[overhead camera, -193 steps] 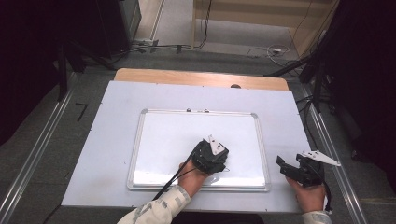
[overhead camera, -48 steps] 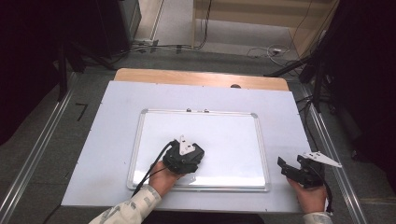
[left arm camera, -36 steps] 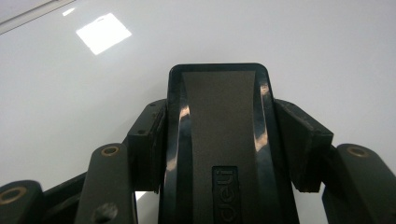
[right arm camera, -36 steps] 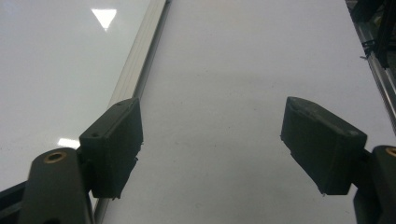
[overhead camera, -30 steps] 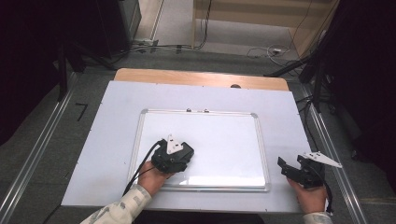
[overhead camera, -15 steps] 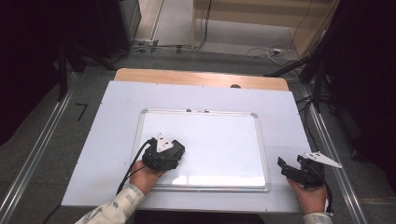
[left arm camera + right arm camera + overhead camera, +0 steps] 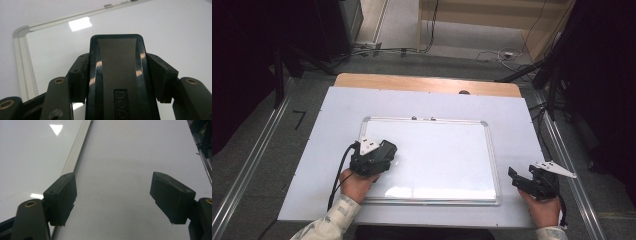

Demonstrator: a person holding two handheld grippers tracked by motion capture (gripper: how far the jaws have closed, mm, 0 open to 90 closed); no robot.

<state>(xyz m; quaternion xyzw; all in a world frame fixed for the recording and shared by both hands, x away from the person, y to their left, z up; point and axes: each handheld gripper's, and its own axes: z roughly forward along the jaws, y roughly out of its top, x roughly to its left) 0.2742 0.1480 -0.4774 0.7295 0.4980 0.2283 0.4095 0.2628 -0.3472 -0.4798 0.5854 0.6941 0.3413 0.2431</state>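
A: What do your left jaws hold?
B: They clamp a black eraser (image 7: 117, 75) over the whiteboard's (image 7: 447, 150) left part.

A: And your right gripper (image 7: 113, 202)?
B: Its jaws gape empty above the bench (image 7: 337, 115), just beside the whiteboard's frame.

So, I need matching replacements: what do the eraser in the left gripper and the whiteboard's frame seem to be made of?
The eraser looks like glossy black moulded plastic: bright highlights run along its edges, and a brand name is embossed on its duller centre panel. The whiteboard's frame looks like pale brushed metal, probably aluminium, with lengthwise ridges; painted plastic can't be ruled out.
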